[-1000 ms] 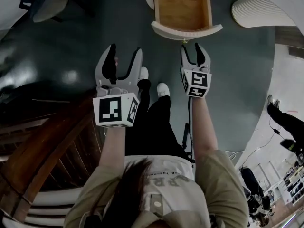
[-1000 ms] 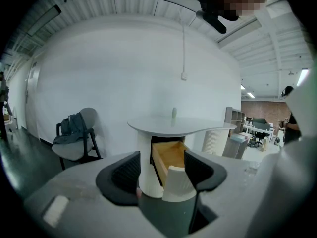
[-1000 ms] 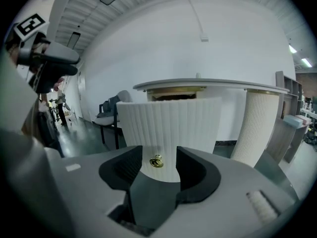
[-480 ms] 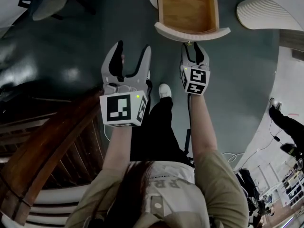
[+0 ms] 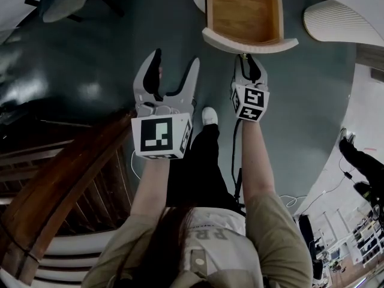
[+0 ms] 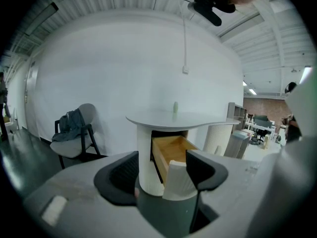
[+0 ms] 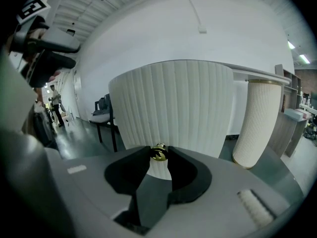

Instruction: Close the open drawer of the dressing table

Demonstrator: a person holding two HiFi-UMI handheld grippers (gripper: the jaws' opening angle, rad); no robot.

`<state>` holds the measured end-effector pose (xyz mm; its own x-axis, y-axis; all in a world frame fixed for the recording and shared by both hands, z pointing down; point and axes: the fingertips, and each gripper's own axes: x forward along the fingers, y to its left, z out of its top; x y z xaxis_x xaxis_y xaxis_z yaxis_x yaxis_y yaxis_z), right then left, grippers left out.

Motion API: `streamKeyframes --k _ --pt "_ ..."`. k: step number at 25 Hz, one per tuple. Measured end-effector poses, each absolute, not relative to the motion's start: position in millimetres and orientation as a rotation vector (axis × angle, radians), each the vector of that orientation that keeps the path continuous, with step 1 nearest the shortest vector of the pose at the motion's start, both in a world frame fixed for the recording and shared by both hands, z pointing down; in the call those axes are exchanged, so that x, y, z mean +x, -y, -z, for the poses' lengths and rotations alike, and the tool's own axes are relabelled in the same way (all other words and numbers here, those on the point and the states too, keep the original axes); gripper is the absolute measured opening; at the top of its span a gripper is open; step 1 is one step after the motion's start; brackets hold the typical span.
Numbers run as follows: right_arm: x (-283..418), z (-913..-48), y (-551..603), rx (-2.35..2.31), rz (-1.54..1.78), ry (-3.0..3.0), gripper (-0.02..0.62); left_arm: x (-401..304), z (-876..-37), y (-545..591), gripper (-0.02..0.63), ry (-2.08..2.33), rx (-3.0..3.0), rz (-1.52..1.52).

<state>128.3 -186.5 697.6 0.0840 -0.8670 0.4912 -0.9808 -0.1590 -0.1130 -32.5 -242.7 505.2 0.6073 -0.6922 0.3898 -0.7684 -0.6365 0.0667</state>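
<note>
R tongs [image 5: 247, 60] have just been closing on the gold knob [image 7: 159, 152], looks pinched, ready to shove the drawer [image 5: 249, 42] in; L tongs [image 5: 176, 59] wide open, empty, spare.

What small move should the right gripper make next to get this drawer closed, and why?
Probably push the right gripper straight ahead toward the dressing table. Its jaws have just been closing and now pinch the gold knob on the drawer, which stands pulled out with its wooden inside showing.
</note>
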Motion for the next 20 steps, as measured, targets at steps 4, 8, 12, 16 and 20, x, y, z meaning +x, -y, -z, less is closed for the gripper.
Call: streamKeyframes --k 4,8,12,16,20 --pt "133 -698 196 2.115 -0.675 1.853 0.115 -30 -507 246 0.321 1.187 2.613 -0.491" --pt "136 -698 205 2.112 -0.671 1.850 0.115 -33 -510 251 0.327 1.185 2.613 -0.505" --pt "139 -696 216 2.118 -0.660 1.856 0.115 -34 -512 259 0.333 1.174 2.624 -0.505" --pt "142 -697 223 2.123 -0.650 1.856 0.115 -37 -517 262 0.333 1.179 2.624 -0.512" --pt "143 -698 229 2.120 -0.644 1.858 0.115 -37 -520 263 0.333 1.173 2.629 -0.515"
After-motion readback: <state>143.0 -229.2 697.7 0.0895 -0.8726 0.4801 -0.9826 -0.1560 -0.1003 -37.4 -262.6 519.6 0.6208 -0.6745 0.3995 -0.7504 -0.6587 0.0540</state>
